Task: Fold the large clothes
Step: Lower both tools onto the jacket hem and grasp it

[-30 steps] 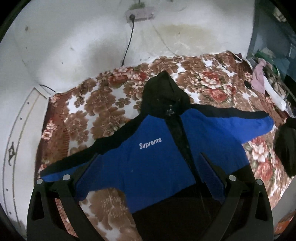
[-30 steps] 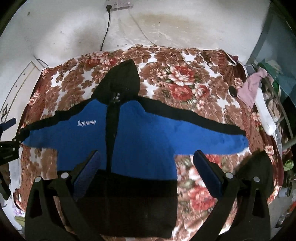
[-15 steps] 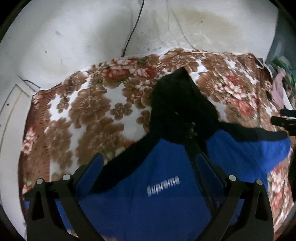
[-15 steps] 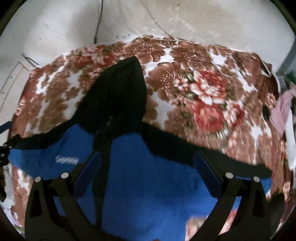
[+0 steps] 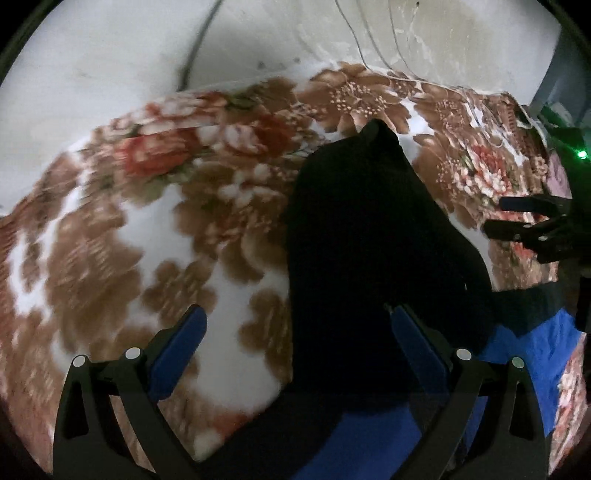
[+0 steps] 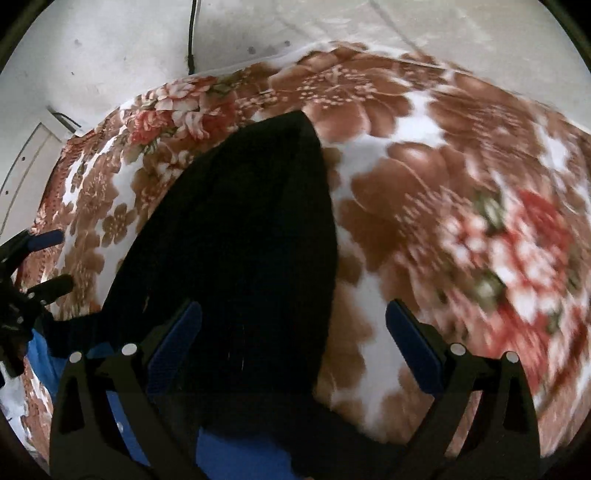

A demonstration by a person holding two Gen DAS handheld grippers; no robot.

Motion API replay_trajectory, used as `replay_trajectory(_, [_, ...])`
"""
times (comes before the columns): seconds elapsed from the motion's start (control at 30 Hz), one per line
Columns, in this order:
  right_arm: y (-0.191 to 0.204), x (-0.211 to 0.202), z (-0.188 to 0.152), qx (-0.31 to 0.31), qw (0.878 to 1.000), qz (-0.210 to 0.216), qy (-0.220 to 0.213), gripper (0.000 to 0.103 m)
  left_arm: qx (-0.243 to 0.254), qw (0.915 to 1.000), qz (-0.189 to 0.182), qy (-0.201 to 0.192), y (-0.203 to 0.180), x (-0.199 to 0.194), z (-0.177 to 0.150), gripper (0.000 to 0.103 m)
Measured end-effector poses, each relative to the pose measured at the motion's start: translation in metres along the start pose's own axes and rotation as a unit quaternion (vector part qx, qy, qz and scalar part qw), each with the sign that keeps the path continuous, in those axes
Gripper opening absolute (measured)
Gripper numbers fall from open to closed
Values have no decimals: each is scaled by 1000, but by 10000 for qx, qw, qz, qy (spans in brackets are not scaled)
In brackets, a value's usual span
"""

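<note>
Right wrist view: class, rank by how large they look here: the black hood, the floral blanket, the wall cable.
1. Floral blanket, fills most of the view.
2. Black hood, though it lies nearest the lens, which enlarges it.
3. Wall cable, thin, far off and cut by the frame edge.

Both views dim, soft indoor light, no glare. Motion blur smears the brown-and-red floral fleece blanket [image 5: 110,240] at frame left in left wrist view, at frame right [image 6: 498,240] in right wrist view. Black fabric hood of the blue-and-black jacket [image 5: 369,240] crushed to featureless dark. Heavy fisheye bending, black vignette at corners. Pale stained wall [image 6: 110,44] brightest, upper frame.
</note>
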State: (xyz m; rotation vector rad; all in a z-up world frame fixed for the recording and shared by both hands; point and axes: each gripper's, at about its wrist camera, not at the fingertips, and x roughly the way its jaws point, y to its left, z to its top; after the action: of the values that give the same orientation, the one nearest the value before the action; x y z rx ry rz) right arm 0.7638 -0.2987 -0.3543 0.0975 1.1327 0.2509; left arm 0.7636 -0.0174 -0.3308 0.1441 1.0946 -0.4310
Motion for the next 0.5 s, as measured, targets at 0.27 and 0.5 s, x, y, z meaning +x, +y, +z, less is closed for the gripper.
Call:
replay_trajectory(0.27, [-38,68,51,443,9916,1144,400,98,-308,9918,-1153,462,32,73,62,98])
replay_trajectory(0.5, [-46,93,56,671,9840,1534,615,69,-390,9826,-1534,972,32,121,76,75])
